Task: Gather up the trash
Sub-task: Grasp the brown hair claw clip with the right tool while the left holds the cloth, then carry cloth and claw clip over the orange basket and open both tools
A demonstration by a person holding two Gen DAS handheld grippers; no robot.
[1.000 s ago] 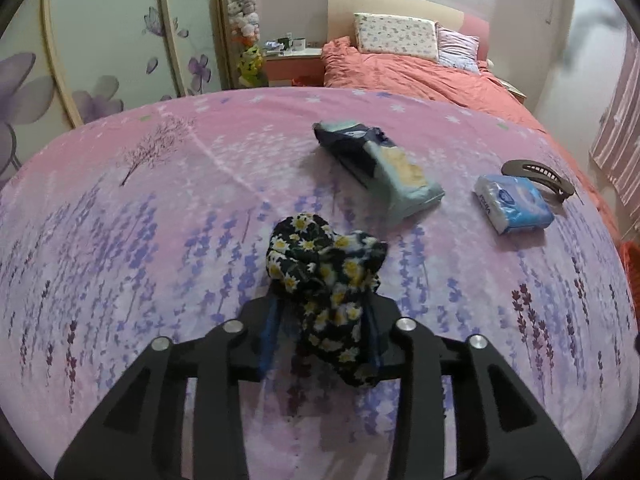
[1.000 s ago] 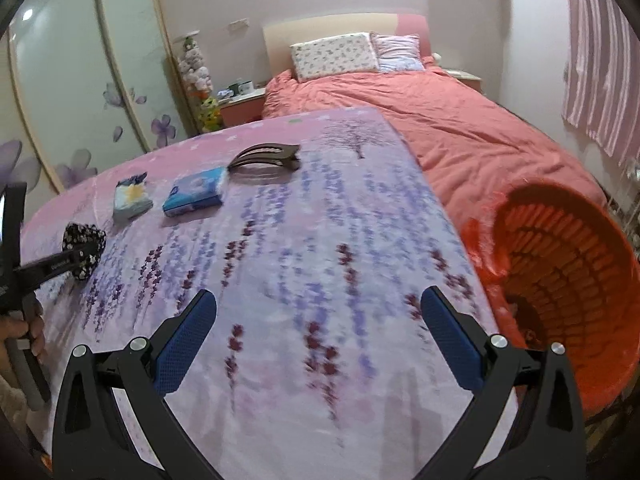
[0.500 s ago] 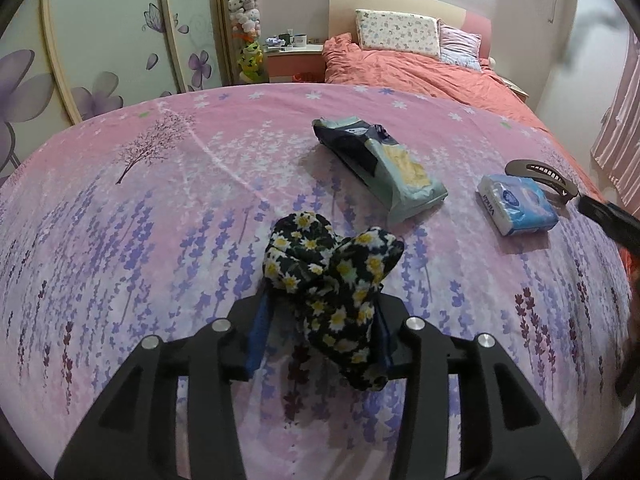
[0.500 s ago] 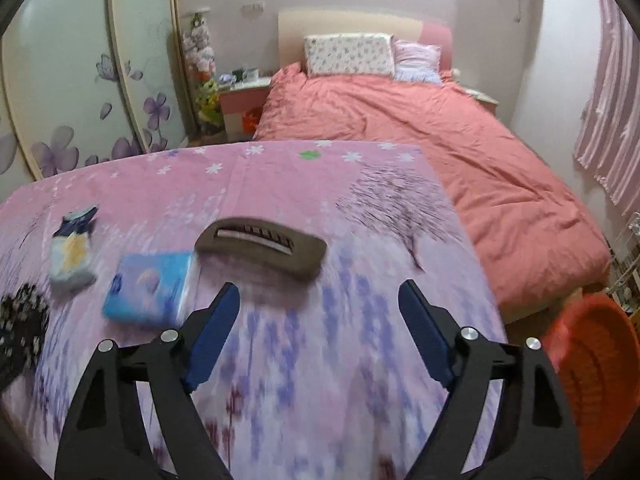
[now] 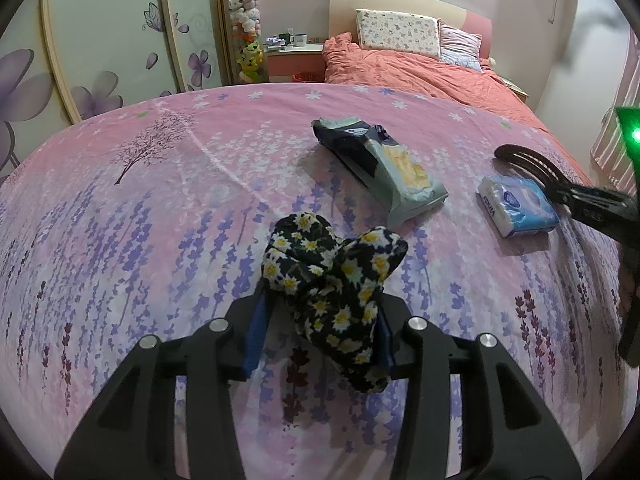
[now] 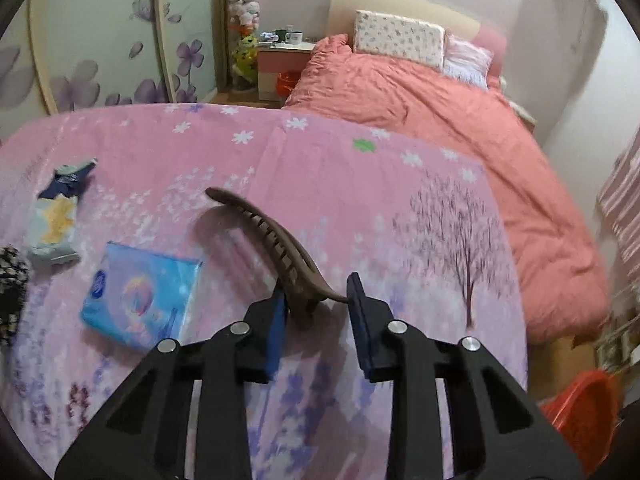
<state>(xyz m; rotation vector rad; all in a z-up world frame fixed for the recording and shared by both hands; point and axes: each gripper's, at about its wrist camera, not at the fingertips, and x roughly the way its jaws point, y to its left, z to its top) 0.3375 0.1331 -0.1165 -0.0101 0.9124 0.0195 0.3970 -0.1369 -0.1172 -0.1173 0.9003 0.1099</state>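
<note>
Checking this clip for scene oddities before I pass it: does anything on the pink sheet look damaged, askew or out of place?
The snack packet is torn open and crumpled, lying askew mid-sheet. A brown hair clip lies beside the blue tissue pack, neither obviously trash. The left gripper holds floral fabric, not litter. Nothing has spilled.

Surface: bed under a pink sheet printed with lavender sprigs (image 5: 120, 240). Mid-sheet lies a crumpled grey-blue snack bag (image 5: 380, 168). Toward the right edge: blue tissue pack (image 5: 516, 210), brown plastic hair claw (image 6: 276, 240) just beside it.
</note>
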